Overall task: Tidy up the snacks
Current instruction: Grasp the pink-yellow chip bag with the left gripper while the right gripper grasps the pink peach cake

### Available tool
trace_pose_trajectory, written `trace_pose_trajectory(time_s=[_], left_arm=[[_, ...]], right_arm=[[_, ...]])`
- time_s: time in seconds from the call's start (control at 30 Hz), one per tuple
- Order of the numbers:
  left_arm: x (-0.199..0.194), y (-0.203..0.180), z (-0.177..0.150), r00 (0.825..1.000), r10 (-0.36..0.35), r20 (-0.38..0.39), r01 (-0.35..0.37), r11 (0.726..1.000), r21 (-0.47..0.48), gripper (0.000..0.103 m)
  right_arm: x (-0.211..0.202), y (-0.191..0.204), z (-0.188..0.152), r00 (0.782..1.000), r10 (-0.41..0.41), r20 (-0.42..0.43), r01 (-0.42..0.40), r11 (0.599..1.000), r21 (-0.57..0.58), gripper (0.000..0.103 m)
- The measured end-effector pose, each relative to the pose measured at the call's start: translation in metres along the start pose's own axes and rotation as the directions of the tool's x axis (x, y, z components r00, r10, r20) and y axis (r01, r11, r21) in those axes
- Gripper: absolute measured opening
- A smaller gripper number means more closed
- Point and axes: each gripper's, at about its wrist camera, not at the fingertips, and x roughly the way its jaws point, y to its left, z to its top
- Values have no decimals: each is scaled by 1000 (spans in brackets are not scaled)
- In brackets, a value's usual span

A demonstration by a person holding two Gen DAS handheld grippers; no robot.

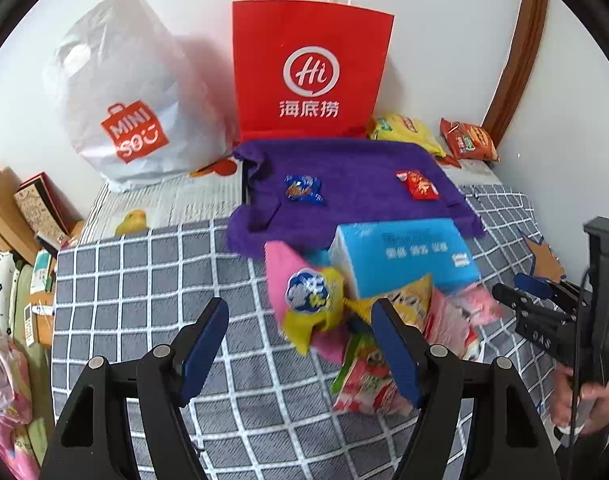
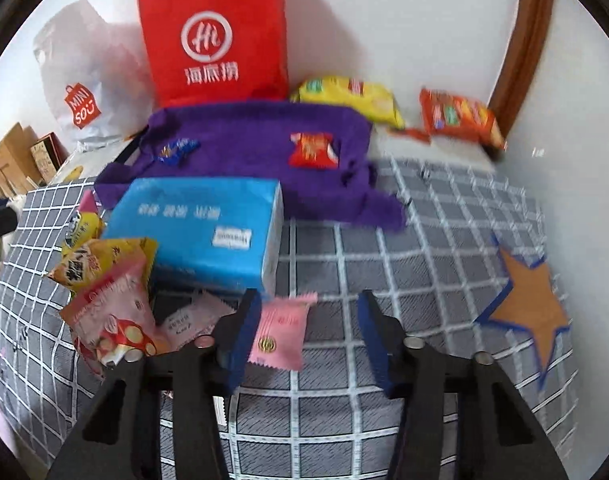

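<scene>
Two small snacks already lie on the purple cloth. We hold both grippers over the pile beside the blue tissue pack. Our right gripper, jaws spread, straddles a pink sachet, ungripped; next, probably pinch it. Our left gripper gapes empty.

Fuzzy purple cloth, glossy red paper bag, crinkled white plastic bag, shiny foil snack packets

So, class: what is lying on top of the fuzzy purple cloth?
On the fuzzy purple cloth lie a small blue snack packet and a small red snack packet. Whatever the cloth covers cannot be seen.
</scene>
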Motion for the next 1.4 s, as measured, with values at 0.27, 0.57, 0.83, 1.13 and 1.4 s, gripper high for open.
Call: trace_pose_trajectory(time_s=[0.27,0.57,0.83,1.13,1.4], left_arm=[[5,14,-17,1000,2,-25,-3,999,-38,72],[17,13,-27,998,13,-56,-15,999,-35,72],[25,15,-27,998,-16,-56,11,996,-84,72],[70,4,-11,993,-56,-109,51,998,-41,72],[95,0,-6,989,-48,-143,44,999,-31,72]], right_arm=[[31,7,-5,996,62,-58,-61,998,6,46],[56,4,-24,992,62,-108,-64,998,-17,46],[42,3,-35,1000,25,-18,-27,997,-73,36],[40,-29,-54,1000,13,26,-14,999,41,37],[39,-28,-60,997,8,73,-13,998,65,38]])
